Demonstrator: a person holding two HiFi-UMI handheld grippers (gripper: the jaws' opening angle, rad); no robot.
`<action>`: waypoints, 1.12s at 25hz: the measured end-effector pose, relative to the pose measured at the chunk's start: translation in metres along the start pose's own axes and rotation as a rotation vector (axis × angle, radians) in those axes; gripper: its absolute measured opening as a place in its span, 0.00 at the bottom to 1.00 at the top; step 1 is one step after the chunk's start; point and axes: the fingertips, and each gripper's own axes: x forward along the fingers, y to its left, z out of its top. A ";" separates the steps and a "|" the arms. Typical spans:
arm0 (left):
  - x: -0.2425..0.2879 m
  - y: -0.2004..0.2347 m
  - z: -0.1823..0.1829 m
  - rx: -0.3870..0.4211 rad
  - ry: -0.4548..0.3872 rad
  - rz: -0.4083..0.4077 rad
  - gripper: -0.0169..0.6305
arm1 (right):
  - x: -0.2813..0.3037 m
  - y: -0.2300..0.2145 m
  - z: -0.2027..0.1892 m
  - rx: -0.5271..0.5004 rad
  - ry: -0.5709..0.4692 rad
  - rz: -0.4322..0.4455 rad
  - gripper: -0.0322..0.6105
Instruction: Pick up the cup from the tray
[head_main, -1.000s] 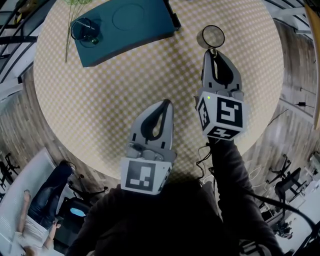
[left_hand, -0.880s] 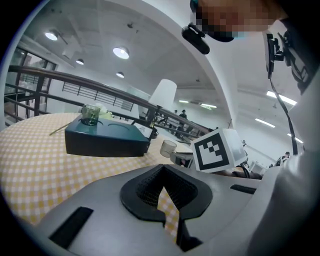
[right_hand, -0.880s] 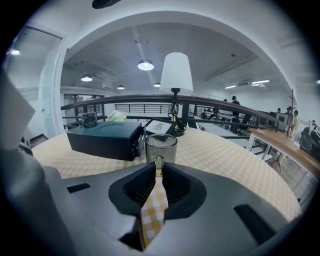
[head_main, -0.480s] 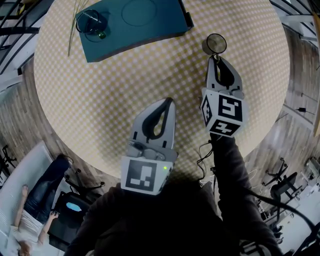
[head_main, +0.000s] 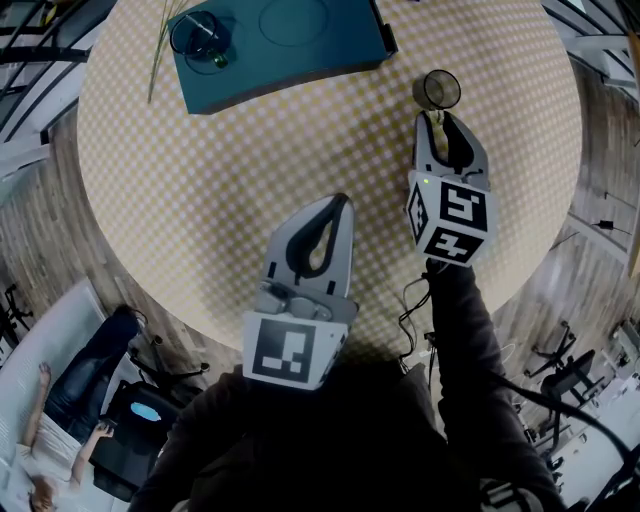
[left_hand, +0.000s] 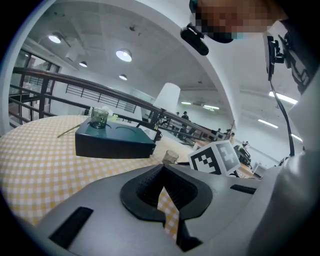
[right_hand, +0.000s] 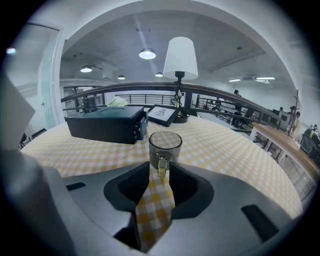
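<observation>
One glass cup (right_hand: 165, 142) right of tray (head_main: 330, 52) | right gripper (right_hand: 159, 168) narrowly apart round handle (right_hand: 161, 162) | left gripper (left_hand: 163, 186) closed, empty | likely light, slick, breakable: pinch the handle.

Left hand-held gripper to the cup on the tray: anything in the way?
Nothing visible: only bare tablecloth lies between the left hand-held gripper and the tray holding the cup. The mug sits off to the right, at the right hand-held gripper.
</observation>
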 end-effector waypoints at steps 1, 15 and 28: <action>-0.003 0.000 0.001 0.002 -0.003 0.003 0.03 | -0.001 0.001 -0.001 0.005 0.006 0.005 0.22; -0.071 -0.018 0.056 0.127 -0.202 0.111 0.03 | -0.126 0.031 0.047 0.014 -0.192 0.122 0.09; -0.181 -0.090 0.098 0.268 -0.431 0.246 0.03 | -0.298 0.114 0.105 -0.102 -0.508 0.453 0.07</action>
